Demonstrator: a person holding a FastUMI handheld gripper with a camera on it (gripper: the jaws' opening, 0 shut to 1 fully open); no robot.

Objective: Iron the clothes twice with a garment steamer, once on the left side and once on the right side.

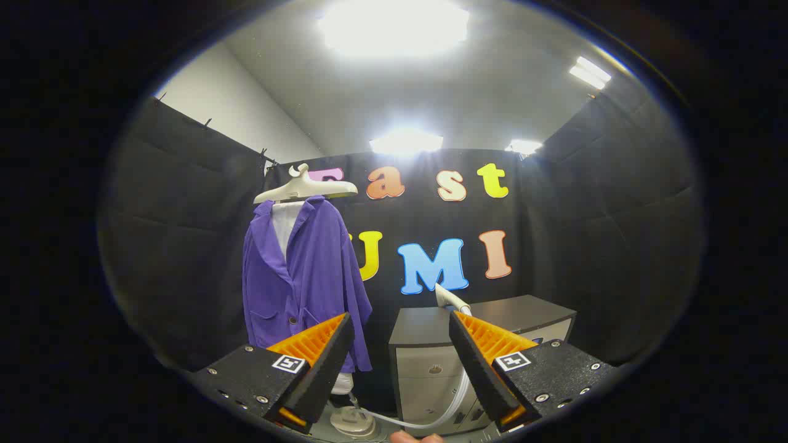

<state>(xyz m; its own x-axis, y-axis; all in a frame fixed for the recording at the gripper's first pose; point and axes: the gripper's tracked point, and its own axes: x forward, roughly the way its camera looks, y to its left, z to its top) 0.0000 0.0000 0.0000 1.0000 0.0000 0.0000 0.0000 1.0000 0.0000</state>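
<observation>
Basically nothing ironed yet: gripper [400,344] wide open and empty, steamer head [451,299] parked on bench [529,311], purple jacket [305,277] untouched.

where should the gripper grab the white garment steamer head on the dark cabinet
Grip the white garment steamer head on its slim neck, coming from the front with the open gripper already facing it. The neck slants up from the dark cabinet top, narrow enough for both fingers; its lower part is hidden.

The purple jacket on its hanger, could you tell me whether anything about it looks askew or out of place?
Nothing stands out. The purple jacket hangs straight on the white hanger, front open. The steamer head rests on the grey cabinet, its hose trailing down. The tongs are open, holding nothing.
</observation>
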